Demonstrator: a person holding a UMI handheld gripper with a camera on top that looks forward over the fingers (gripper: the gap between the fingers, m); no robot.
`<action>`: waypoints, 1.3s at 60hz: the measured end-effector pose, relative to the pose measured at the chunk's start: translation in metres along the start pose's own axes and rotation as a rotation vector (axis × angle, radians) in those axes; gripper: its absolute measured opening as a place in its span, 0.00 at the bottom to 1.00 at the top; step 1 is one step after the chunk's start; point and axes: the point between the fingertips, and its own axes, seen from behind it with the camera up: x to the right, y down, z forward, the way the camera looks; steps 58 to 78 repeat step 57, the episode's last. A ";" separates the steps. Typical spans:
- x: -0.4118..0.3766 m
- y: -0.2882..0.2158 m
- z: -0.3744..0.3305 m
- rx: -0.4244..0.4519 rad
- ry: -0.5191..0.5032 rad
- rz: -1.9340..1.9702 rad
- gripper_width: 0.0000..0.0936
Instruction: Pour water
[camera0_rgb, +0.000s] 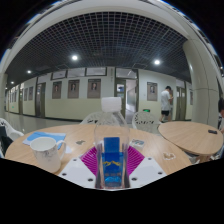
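Standing upright between the two pink pads (93, 158), one clear bottle (111, 140) with a blue label is clamped by the gripper (111, 165), both fingers pressed to its sides above the wooden table (70, 140). One white mug (45, 150) sits near, left of the fingers, with one blue sheet (45, 136) beyond it. One person (166, 101) stands far back by the wall.
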 end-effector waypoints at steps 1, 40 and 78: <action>0.002 0.000 -0.002 -0.003 0.001 0.001 0.34; -0.016 -0.006 -0.178 -0.172 0.018 0.125 0.90; -0.065 -0.007 -0.275 -0.137 -0.127 0.370 0.90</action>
